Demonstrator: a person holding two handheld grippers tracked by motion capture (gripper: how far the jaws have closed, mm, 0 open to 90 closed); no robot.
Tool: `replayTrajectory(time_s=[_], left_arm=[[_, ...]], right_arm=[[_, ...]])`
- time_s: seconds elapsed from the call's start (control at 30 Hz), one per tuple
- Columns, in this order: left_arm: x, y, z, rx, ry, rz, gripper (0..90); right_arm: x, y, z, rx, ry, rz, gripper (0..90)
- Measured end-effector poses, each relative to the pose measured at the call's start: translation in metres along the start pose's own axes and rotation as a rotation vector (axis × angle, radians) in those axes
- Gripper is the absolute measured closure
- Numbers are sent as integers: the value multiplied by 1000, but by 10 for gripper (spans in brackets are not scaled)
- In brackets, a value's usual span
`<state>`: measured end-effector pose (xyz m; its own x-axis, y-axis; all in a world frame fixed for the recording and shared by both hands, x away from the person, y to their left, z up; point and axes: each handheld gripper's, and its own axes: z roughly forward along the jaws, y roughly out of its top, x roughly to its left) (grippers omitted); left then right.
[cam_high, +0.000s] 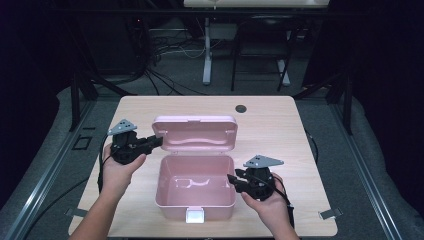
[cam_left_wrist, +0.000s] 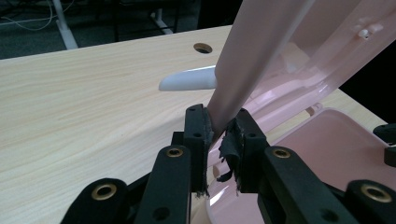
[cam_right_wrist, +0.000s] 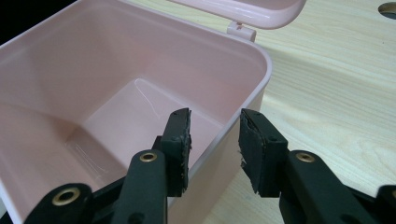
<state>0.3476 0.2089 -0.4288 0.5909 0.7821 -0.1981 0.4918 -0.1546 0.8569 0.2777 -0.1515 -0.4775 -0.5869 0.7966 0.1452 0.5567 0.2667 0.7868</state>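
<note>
Pink lid edge clamped in left fingers; right fingers straddled box right wall, unclenched, not touching.

Lid top cut off by frame edge in left gripper view. Box near-left part cut off in right gripper view. Bench near edge and both forearms cropped in high view.

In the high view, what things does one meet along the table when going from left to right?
left gripper closed on the lid's edge → pink box with open lid → right gripper at the box's right wall → bare table
</note>
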Motion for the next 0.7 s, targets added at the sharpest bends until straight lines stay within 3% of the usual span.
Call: replayTrajectory(time_s=[0.33, 0.7], left_arm=[[1, 0, 3, -6, 20, -2, 800], [0, -4, 8, -60, 51, -27, 816]], right_arm=[[0, -1, 1, -6, -6, 3, 636], [-1, 0, 2, -9, -7, 5, 636]])
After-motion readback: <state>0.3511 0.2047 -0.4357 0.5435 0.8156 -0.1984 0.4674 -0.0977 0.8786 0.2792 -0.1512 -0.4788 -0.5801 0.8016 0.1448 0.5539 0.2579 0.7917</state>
